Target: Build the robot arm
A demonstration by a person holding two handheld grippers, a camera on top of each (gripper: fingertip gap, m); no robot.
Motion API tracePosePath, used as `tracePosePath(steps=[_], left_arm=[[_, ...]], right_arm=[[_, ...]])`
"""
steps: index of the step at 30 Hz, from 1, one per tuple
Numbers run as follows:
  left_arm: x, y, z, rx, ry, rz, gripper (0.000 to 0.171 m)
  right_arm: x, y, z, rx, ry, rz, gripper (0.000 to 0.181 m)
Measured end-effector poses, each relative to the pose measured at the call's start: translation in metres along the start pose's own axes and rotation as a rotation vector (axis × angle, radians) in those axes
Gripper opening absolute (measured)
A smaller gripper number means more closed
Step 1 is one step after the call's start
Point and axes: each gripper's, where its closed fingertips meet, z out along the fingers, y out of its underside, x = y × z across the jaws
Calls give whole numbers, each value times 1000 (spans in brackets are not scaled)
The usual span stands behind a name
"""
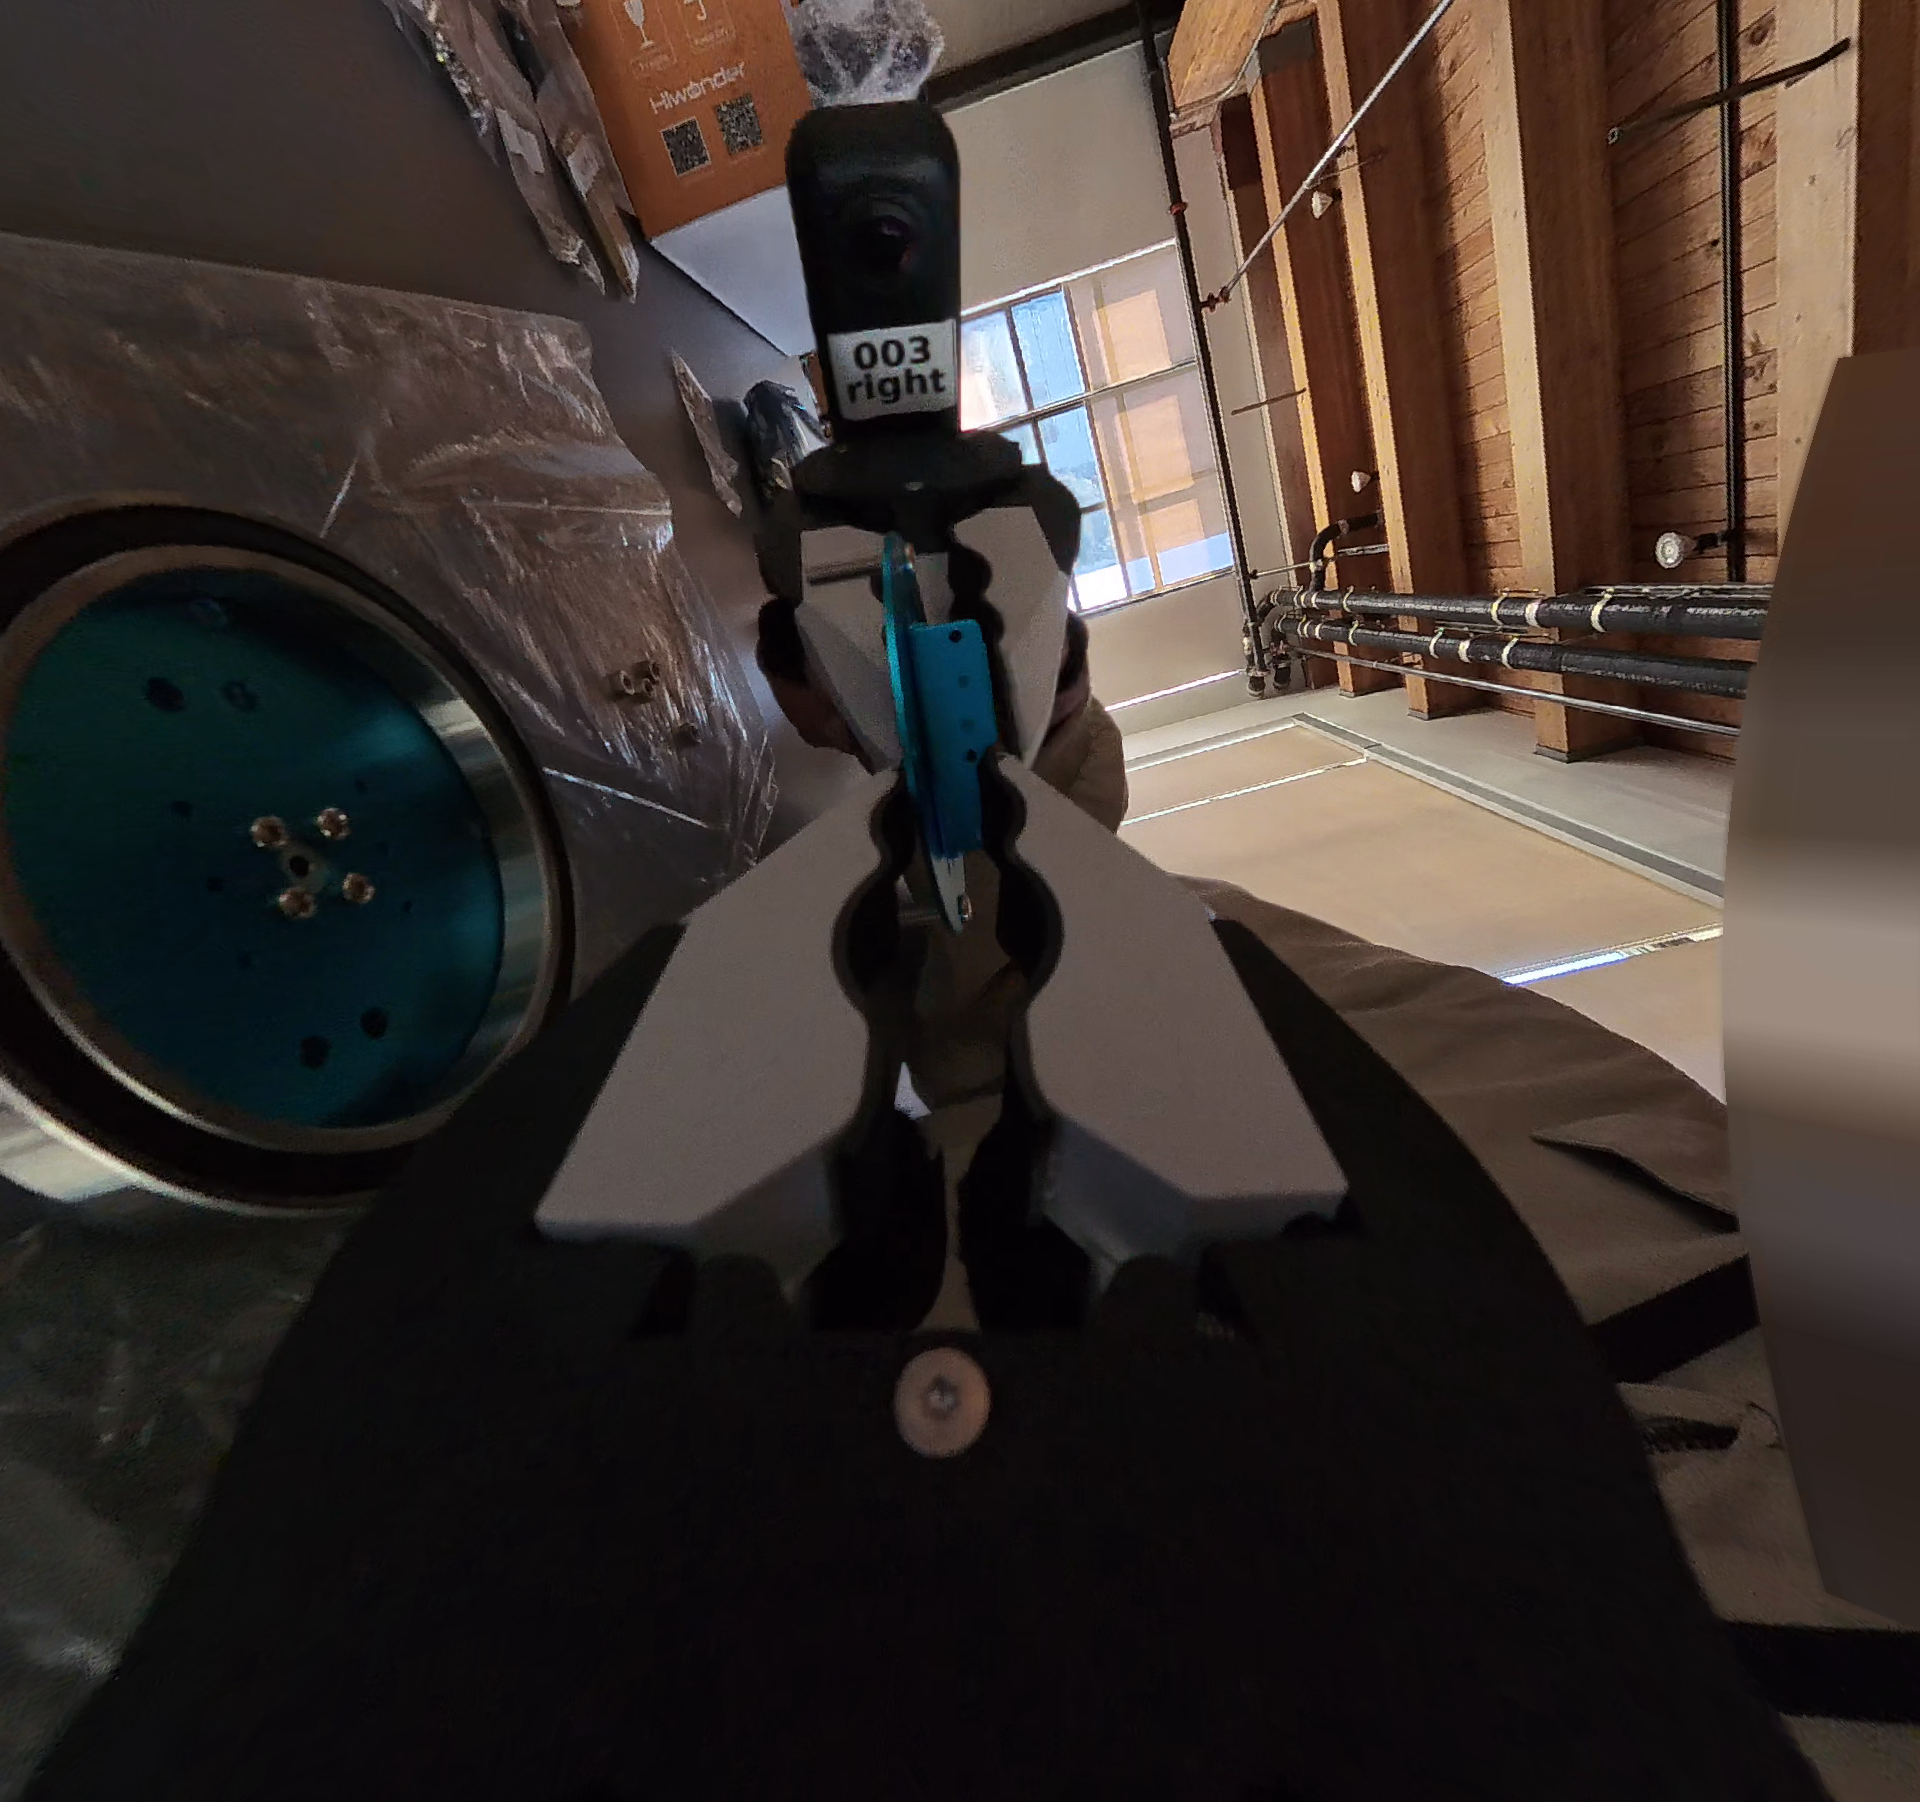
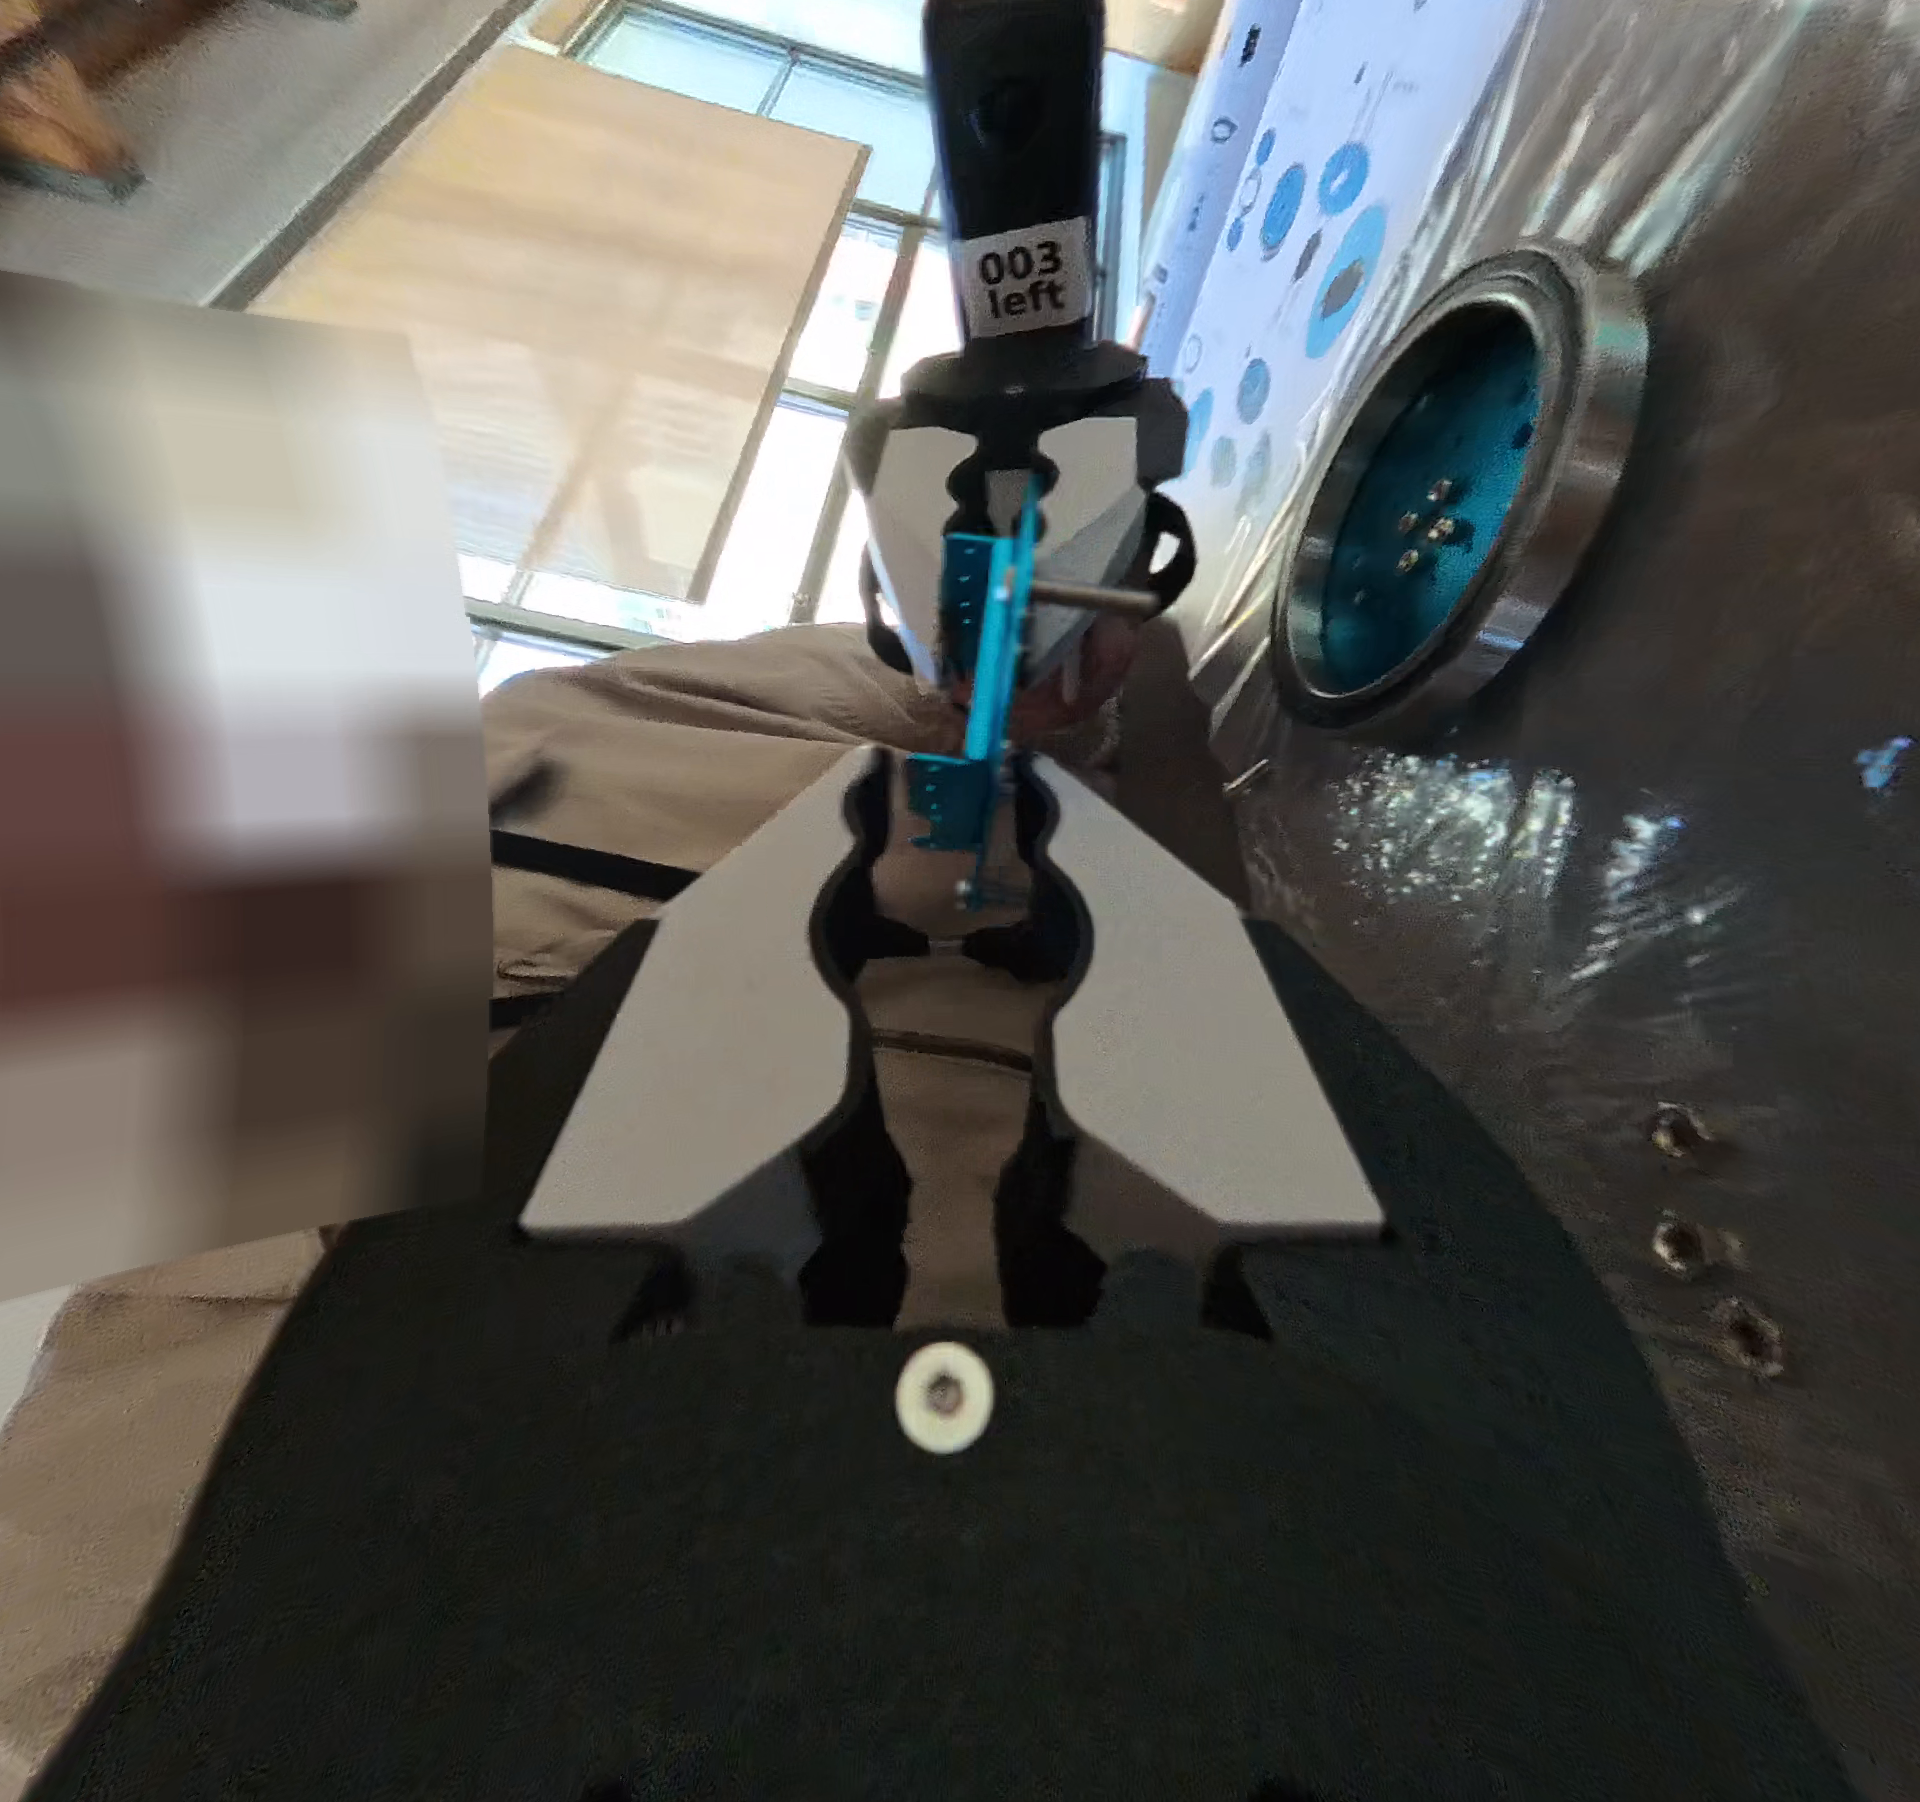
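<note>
I am in a big room with a wooden wall (image 1: 1558,298), black pipes (image 1: 1507,630) and a bright window (image 1: 1122,443). On my left is a gray table (image 1: 260,38) with a clear plastic sheet (image 1: 364,422) on it. A round blue disc in a shiny metal ring (image 1: 249,848) rests there, with an orange box (image 1: 665,38) farther back.

My two tongs point at each other. My left tongs (image 1: 940,817) are nearly closed and pinch one end of a thin blue metal part (image 1: 935,713). My right tongs (image 2: 961,796) are nearly closed too and pinch the other end of the same part. It hangs in the air between them, above my brown trousers (image 1: 1403,1025).
</note>
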Motion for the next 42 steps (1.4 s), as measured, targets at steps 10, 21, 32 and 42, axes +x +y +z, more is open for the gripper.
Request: tracePosePath(steps=[10,21,32,42], left_arm=[[-11,-10,-9,55,-82,66,31],[-37,64,-57,-364,-705,592,21],[-70,78,-56,-231,-896,657,15],[-67,81,-52,-302,-883,640,5]], right_arm=[[8,-11,-3,62,12,92,17],[29,-17,-24,193,92,-7,17],[28,-13,-29,235,58,-52,17],[33,-8,-25,227,82,-59,17]])
